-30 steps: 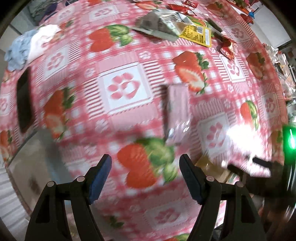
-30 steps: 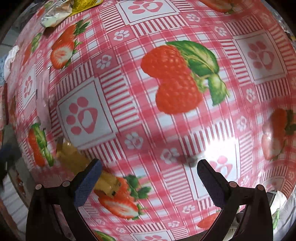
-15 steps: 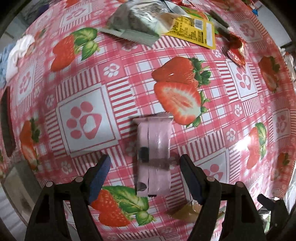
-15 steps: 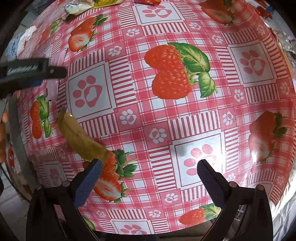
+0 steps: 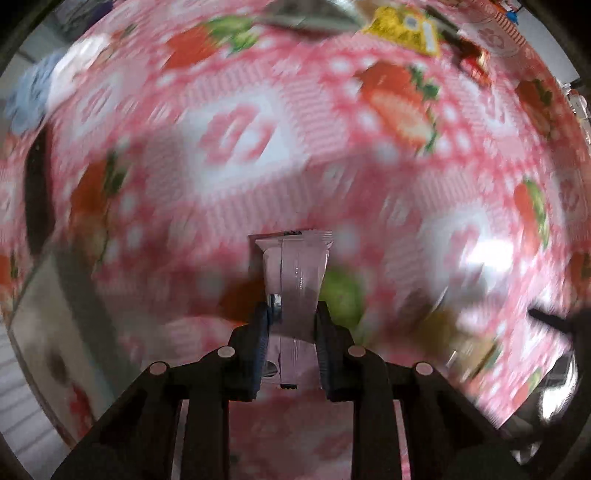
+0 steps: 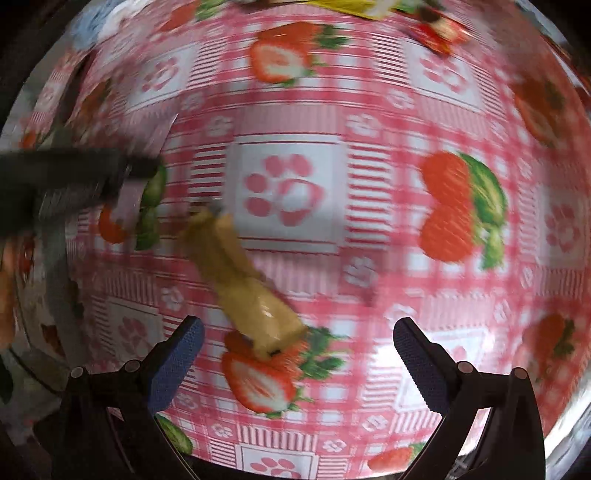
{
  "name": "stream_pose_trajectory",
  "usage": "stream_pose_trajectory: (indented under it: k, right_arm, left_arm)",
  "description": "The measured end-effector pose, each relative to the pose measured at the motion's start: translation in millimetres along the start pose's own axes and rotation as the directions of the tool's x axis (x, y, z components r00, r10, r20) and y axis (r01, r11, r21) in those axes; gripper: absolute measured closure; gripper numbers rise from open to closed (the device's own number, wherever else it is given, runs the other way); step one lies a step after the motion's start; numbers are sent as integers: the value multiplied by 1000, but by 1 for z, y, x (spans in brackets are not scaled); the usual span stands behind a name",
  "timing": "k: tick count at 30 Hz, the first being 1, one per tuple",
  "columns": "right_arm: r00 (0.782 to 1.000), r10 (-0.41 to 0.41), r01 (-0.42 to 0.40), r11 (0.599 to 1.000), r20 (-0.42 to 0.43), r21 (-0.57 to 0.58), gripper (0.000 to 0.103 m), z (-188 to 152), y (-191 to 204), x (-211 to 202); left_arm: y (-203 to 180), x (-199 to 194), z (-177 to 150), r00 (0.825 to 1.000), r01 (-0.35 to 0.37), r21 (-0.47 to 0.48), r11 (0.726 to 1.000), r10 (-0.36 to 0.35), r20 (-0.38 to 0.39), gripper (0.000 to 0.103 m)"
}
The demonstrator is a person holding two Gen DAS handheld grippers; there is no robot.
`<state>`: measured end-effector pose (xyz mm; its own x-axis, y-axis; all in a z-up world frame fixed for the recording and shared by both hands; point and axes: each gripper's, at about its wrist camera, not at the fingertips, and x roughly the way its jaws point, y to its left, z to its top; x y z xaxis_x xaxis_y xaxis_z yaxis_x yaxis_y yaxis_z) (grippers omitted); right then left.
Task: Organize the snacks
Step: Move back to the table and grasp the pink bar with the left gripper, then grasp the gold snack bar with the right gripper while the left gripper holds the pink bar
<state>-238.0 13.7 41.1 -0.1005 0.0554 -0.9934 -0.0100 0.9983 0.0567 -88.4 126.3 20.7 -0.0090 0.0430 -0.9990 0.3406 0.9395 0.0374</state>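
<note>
A pale pink snack packet [image 5: 291, 266] stands on end between the blue pads of my left gripper [image 5: 291, 332]. The jaws are closing and both pads press on its lower half. In the right wrist view this packet [image 6: 129, 195] hangs under the dark left gripper [image 6: 74, 177] at the left. A tan snack packet [image 6: 240, 273] lies slanted on the strawberry tablecloth [image 6: 291, 192]. My right gripper [image 6: 295, 354] is open just above it, with the packet's near end lying between the two fingers and apart from both.
At the table's far side lie a yellow packet [image 5: 406, 27] and a red wrapper [image 5: 476, 62]. A blue and white cloth [image 5: 33, 96] and a dark flat object [image 5: 37, 192] sit at the left edge. The picture is blurred by motion.
My left gripper came down over the pink packet and closed on it. The right gripper moved toward the tan packet and rolled, so the packet now sits nearer its fingers.
</note>
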Motion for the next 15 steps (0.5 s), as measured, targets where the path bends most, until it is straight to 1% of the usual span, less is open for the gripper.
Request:
stream_pose_trajectory:
  k: [3, 6, 11, 12, 15]
  right_arm:
    - [1000, -16, 15, 998, -13, -61, 0, 7, 21, 7]
    - [999, -40, 37, 993, -30, -116, 0, 17, 41, 15]
    - [993, -99, 85, 978, -65, -192, 0, 24, 67, 29]
    - [993, -99, 85, 977, -63, -197, 0, 28, 67, 33]
    - [993, -100, 84, 977, -71, -197, 0, 23, 77, 30]
  left_arm:
    - [15, 3, -26, 999, -7, -44, 999, 5, -36, 76]
    - [20, 4, -40, 999, -9, -62, 998, 7, -34, 76]
    - [16, 5, -38, 1000, -3, -69, 998, 1, -29, 76]
    - [22, 5, -40, 1000, 2, -72, 997, -4, -27, 76]
    - [23, 3, -37, 1000, 14, -76, 997, -15, -18, 76]
